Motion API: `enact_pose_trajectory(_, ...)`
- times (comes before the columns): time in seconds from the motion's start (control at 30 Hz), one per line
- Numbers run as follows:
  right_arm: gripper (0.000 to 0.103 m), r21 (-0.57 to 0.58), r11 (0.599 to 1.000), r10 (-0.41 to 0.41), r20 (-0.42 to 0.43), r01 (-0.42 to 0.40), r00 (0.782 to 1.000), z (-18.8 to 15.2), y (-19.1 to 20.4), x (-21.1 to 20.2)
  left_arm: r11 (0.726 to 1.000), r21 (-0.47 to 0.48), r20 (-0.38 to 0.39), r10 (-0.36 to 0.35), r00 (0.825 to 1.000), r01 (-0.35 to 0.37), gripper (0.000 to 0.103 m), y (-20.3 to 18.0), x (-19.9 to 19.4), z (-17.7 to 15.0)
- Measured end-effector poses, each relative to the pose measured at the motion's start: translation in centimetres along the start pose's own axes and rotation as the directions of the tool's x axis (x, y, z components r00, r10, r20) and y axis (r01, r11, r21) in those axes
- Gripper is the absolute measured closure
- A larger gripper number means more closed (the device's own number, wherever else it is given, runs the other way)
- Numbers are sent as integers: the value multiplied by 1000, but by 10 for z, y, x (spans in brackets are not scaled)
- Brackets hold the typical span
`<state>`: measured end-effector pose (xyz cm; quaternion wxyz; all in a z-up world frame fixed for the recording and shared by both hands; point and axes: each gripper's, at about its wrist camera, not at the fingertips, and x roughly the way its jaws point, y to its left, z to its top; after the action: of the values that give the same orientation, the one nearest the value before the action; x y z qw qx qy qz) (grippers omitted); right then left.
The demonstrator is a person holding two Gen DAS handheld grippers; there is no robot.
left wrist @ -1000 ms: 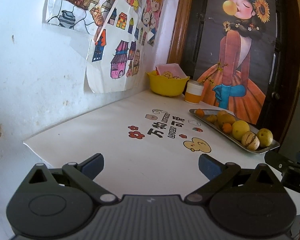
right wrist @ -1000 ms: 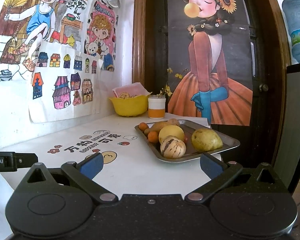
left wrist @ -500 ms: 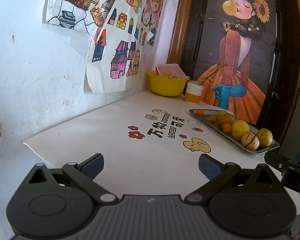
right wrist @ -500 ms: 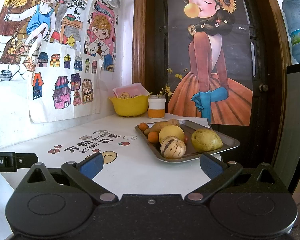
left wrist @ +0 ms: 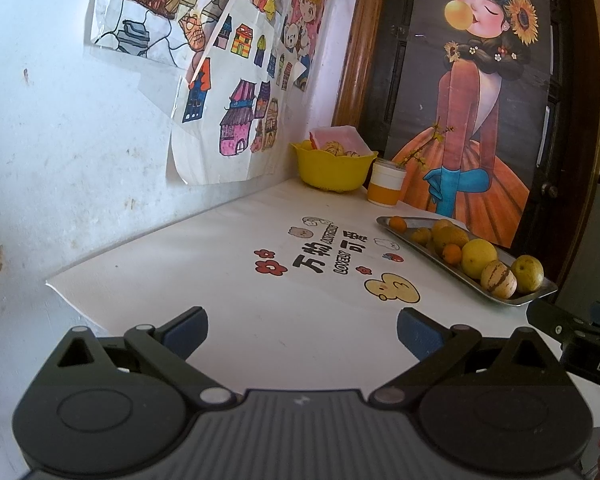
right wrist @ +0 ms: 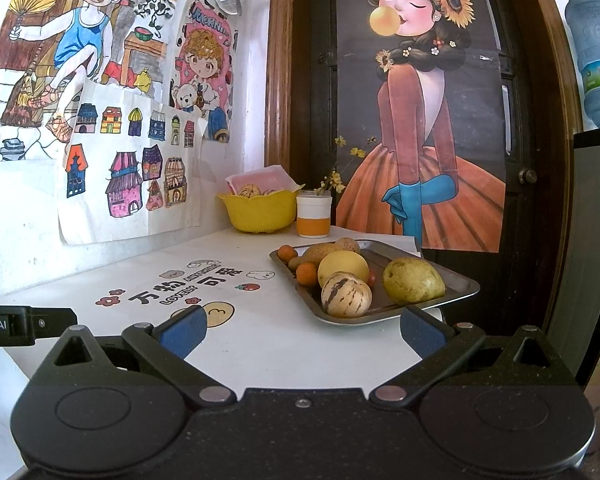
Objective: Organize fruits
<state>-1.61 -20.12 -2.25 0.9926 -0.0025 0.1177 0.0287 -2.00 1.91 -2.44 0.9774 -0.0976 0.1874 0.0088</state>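
While both pairs of fingers stand spread wide apart with nothing between them, the fruit sits untouched on a metal tray (right wrist: 456, 294) further up the frame. In the right wrist view, the left gripper (right wrist: 24, 325) shows only as a dark bar at the left edge. Across the bottom of this view lies the right gripper (right wrist: 300, 330), its blue-padded fingers (right wrist: 182, 334) lying low over the white desk (right wrist: 112, 280). Just above and between the fingertips, leaning toward the right one, a striped melon (right wrist: 346, 295) sits at the tray's near edge. Behind it lies a yellow round fruit (right wrist: 343, 268), with a small orange (right wrist: 306, 273) to its left and a green-yellow pear (right wrist: 413, 281) to its right. Higher, in the middle of the frame, a yellow bowl (right wrist: 260, 212) and a white and orange cup (right wrist: 313, 216) stand side by side against the back wall.

In the left wrist view, the left gripper (left wrist: 302, 326) hovers over bare desk (left wrist: 180, 264) at the bottom, and the printed lettering (left wrist: 328, 254) lies above the gap between its fingers. The tray (left wrist: 500, 300) runs along the right middle of the frame, well apart from the fingers and up-right of the right-hand one. The right gripper (left wrist: 572, 328) juts in at the right edge just under the tray's near end.
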Motion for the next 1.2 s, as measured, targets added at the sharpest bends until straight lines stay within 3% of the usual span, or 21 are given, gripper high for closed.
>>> enact_pose_trajectory(1.2,1,-1,1000,2,-1,-2,1000,0,-1,-1,1000,-3,-1,-2,1000,2,0,-1,-1,-1)
